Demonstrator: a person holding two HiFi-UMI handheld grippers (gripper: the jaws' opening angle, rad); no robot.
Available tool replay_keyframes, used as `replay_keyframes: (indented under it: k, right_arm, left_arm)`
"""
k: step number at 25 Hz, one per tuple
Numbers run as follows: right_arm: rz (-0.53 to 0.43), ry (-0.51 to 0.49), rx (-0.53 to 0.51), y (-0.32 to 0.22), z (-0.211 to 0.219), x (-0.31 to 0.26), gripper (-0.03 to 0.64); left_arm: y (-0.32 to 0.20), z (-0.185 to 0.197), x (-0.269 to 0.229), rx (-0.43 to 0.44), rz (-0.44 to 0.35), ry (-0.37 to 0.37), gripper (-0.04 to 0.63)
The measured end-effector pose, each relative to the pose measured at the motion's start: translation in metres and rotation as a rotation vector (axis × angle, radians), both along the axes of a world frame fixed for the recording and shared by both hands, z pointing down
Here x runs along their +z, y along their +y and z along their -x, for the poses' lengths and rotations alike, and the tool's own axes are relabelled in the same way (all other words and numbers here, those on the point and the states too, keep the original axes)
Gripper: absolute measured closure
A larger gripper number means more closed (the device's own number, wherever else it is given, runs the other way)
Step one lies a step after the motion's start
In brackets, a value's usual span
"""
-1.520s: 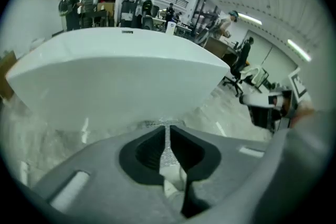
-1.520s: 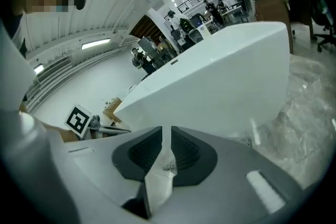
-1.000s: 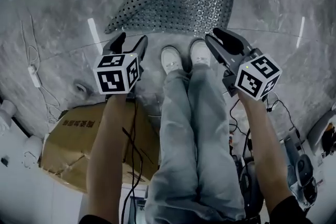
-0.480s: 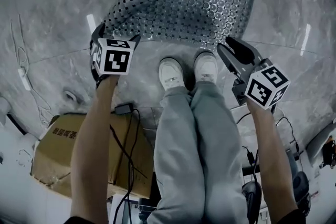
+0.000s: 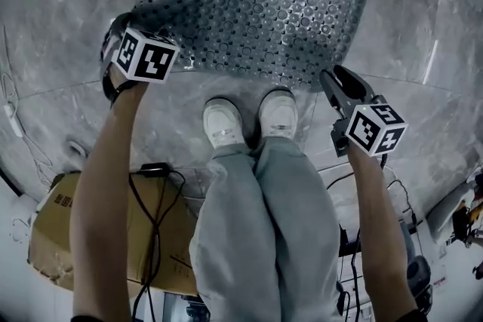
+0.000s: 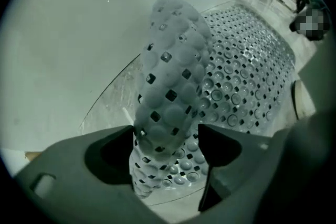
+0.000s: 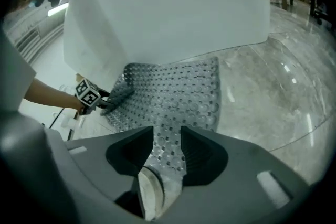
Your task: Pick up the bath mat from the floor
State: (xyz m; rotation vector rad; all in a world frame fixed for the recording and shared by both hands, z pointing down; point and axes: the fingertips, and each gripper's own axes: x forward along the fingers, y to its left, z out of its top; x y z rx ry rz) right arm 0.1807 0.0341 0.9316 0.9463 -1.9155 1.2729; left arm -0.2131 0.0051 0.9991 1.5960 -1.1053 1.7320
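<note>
- The bare left forearm [image 5: 102, 185] reaches forward and down. The left gripper [image 6: 167, 136] points steeply downward, marker cube on top.
- Its jaws have just been closing but stand apart, astride a raised fold of the bath mat [image 6: 173, 76], not clamping it.
- The bare right forearm [image 5: 377, 222] reaches likewise, and the right gripper [image 7: 167, 139] slants downward.
- Its jaws have just been opening and grip nothing.

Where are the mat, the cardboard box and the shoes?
mat [image 5: 279, 11]: head view, middle of its flat part.
box [image 5: 54, 231]: head view, its top face.
shoes [image 5: 223, 115]: head view, toe of the left one.
</note>
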Motion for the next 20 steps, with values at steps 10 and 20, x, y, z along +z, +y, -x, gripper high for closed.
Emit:
replay_keyframes:
  k: [10,20]
  right_arm:
    - [0.152,0.115,0.148,0.008,-0.046,0.075,0.417]
    - [0.21,0.195,0.013,-0.008,-0.048,0.056,0.591]
  left_arm:
    - [-0.012,-0.006,0.027,0.048,0.073,0.027,0.184]
    - [0.034,0.013,-0.018,-0.151,0.302,0.31,0.423]
